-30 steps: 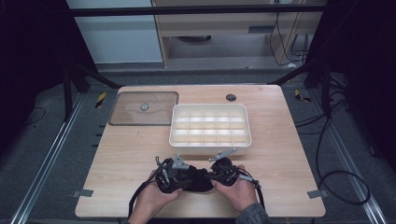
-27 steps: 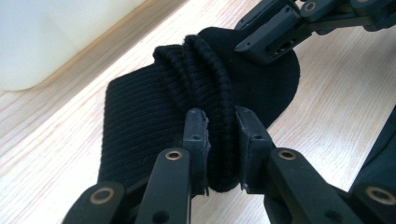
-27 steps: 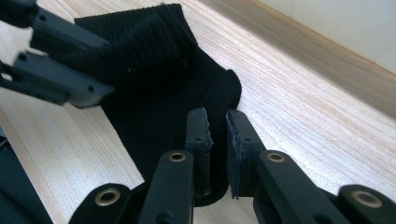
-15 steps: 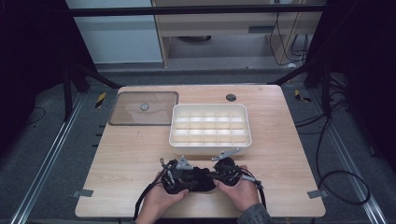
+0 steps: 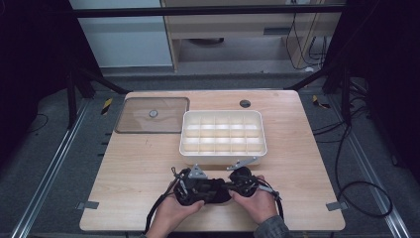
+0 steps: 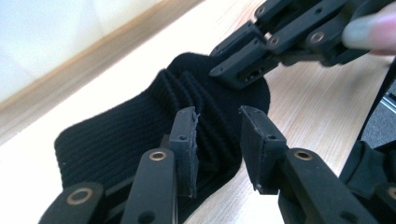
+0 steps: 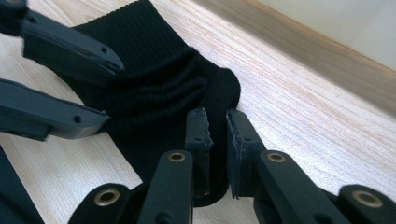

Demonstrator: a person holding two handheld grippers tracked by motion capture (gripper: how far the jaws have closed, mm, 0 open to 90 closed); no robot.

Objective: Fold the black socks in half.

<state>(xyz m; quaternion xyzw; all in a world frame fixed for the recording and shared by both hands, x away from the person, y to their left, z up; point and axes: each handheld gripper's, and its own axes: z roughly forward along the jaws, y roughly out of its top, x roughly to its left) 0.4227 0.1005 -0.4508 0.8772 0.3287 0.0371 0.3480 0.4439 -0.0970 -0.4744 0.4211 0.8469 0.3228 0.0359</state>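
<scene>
A black ribbed cloth (image 5: 214,192) lies bunched on the wooden table (image 5: 307,168) near its front edge, between the person's two hands. My left gripper (image 6: 218,140) is open, its jaws standing either side of the cloth's raised folds (image 6: 140,126). In the high view the left gripper (image 5: 202,188) points right and the right gripper (image 5: 231,185) points left, tips nearly meeting. My right gripper (image 7: 216,135) is nearly closed, pinching the cloth's rounded edge (image 7: 219,88). The left gripper (image 7: 100,91) appears wide open at the left of the right gripper view.
A white tray (image 5: 223,157) divided into several compartments stands just beyond the grippers. A brownish see-through lid (image 5: 148,124) lies flat at the back left. A small dark round disc (image 5: 244,103) sits near the table's far edge.
Both hands and grippers have drifted slightly to the right along the front of the table. The tray and lid have not moved.
</scene>
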